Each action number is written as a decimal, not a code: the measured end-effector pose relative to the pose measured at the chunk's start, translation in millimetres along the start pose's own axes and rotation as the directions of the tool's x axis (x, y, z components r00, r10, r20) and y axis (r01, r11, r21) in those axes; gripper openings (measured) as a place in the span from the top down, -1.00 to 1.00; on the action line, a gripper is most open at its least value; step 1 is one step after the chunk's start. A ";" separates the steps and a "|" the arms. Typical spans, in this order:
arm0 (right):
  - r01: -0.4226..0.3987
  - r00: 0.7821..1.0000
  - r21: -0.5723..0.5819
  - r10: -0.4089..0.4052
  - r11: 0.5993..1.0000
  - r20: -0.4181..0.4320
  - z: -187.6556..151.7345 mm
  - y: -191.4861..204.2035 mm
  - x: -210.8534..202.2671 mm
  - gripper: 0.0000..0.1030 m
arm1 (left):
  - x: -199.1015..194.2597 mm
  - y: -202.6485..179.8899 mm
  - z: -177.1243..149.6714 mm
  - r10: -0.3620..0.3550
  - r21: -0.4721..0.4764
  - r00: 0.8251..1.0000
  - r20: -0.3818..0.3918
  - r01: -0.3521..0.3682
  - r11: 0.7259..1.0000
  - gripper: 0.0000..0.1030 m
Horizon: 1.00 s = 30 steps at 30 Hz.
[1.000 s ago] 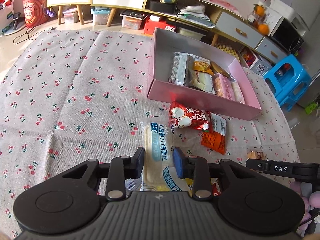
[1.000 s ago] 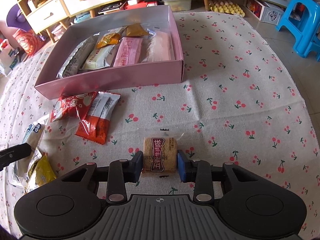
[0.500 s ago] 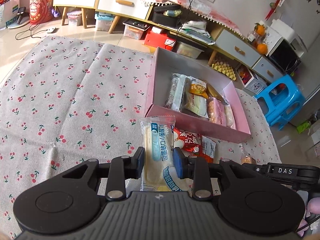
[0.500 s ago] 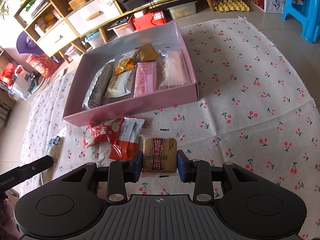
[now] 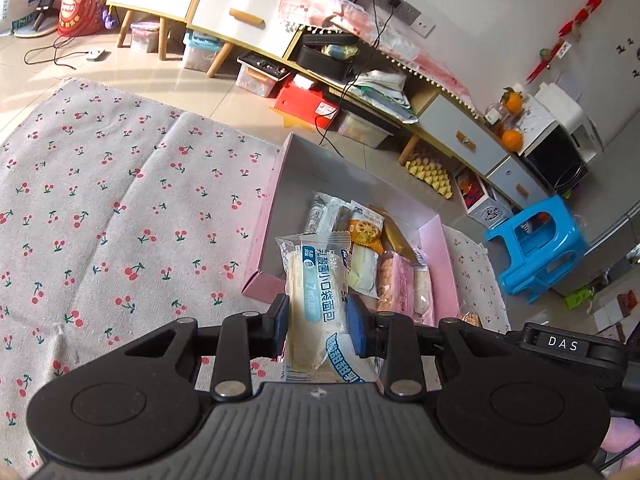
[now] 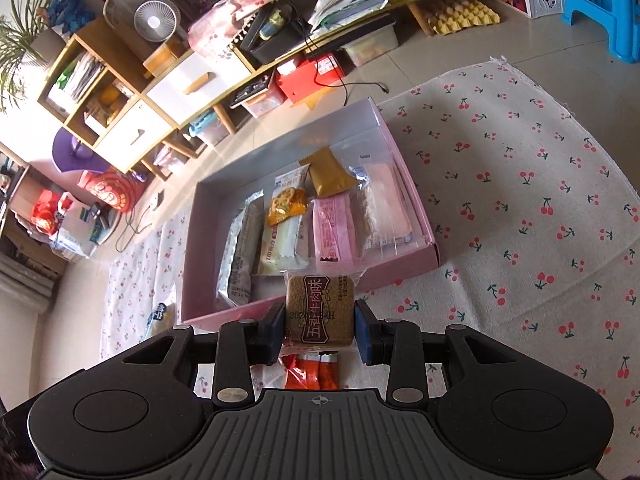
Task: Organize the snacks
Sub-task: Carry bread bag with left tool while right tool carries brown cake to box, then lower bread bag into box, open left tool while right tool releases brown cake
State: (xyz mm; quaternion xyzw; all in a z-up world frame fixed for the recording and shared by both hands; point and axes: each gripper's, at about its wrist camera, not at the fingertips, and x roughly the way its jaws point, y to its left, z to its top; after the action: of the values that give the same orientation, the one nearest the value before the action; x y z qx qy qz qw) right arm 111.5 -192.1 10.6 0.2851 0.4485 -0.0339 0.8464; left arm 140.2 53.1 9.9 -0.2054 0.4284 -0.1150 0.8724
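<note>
Both snacks are off the counter now, so all that's left is dropping them in. Left gripper [image 5: 316,322] is clamped on the bread pack [image 5: 316,300]; right gripper [image 6: 320,326] pinches the biscuit [image 6: 319,307]. Both hang at the box's [image 6: 224,314] 6 o'clock wall. Open floor sits at 9 o'clock.

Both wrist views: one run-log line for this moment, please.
left hand-held gripper: shut on bread packet | right hand-held gripper: shut on biscuit | pink box: partly filled
</note>
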 end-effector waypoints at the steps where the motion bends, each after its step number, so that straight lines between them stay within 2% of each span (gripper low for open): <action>1: -0.018 1.000 0.010 0.018 1.000 0.011 2.2 -0.1 2.4 0.35 | 3.3 -3.2 2.2 -0.001 0.013 1.000 0.011 0.001 1.000 0.45; 5: -0.077 0.996 0.029 0.076 0.997 0.052 4.7 1.3 14.9 0.35 | 21.5 -9.6 14.0 -0.030 0.043 0.998 0.046 0.028 0.999 0.45; 8: -0.084 0.996 0.046 0.082 0.995 0.048 5.4 1.2 26.2 0.35 | 34.7 -11.0 24.3 -0.035 0.068 0.997 0.072 0.030 0.997 0.45; 13: -0.045 0.998 0.028 0.043 0.999 0.048 12.8 1.3 39.5 0.35 | 43.9 -17.6 35.3 0.013 0.151 0.990 0.143 -0.035 0.988 0.45; 16: -0.052 0.997 0.033 0.050 0.998 0.053 14.3 -2.2 48.3 0.35 | 50.7 -21.2 36.9 0.049 0.210 0.986 0.160 -0.083 0.974 0.45; 20: -0.093 0.995 0.080 0.090 0.992 0.040 15.2 -8.2 59.1 0.35 | 61.6 -20.1 36.3 0.090 0.240 0.986 0.143 -0.122 0.963 0.45; 28: -0.113 0.993 0.063 0.110 0.992 0.050 15.0 -4.9 65.9 0.34 | 67.1 -23.2 33.8 0.125 0.288 0.985 0.120 -0.155 0.945 0.44; 30: -0.122 0.991 0.053 0.119 0.991 0.057 14.8 -3.0 65.0 0.28 | 66.3 -23.5 33.6 0.122 0.296 0.985 0.119 -0.153 0.943 0.44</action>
State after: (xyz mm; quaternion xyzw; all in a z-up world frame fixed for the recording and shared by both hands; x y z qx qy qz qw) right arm 160.2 -189.4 -34.9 0.3345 0.4064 -0.0032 0.8503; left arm 206.5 16.0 -7.3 -0.0439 0.3750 -0.1080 0.9196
